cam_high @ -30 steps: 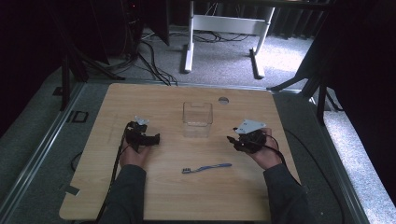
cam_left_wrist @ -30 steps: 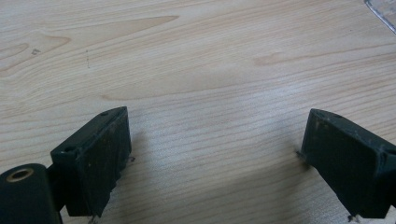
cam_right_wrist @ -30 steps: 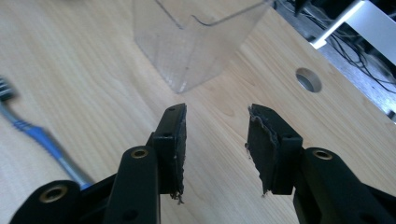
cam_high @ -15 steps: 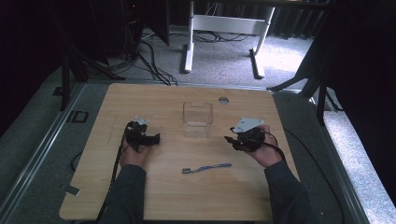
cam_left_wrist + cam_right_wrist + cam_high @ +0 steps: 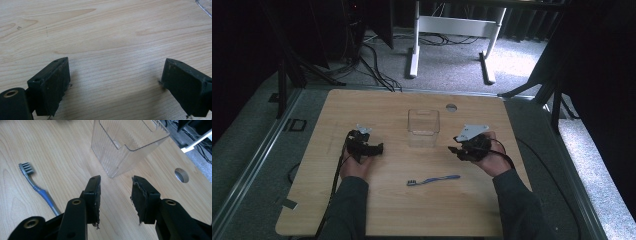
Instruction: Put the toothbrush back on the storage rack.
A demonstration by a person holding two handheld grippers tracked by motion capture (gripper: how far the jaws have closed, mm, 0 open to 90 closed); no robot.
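A blue-and-grey toothbrush (image 5: 433,179) lies flat on the wooden table (image 5: 387,210), between the two hands and nearer the person. Behind it stands a clear plastic container (image 5: 423,122), upright and empty. My left gripper (image 5: 374,148) rests low over bare wood left of the container, and its jaws (image 5: 115,82) are wide open with nothing between them. My right gripper (image 5: 455,150) is to the right of the container and points at it. Its jaws (image 5: 116,192) have just closed a little and stand open on nothing. In the right gripper view the container (image 5: 125,142) is just ahead and the toothbrush (image 5: 40,190) lies off to the left.
A round hole (image 5: 451,107) pierces the tabletop behind the container. Cables trail from both grippers along the forearms. Beyond the table's far edge are a grey floor, a white desk frame (image 5: 414,45) and loose cables.
The right gripper has edged slightly left toward the container. The left gripper, the toothbrush and the container have not moved.
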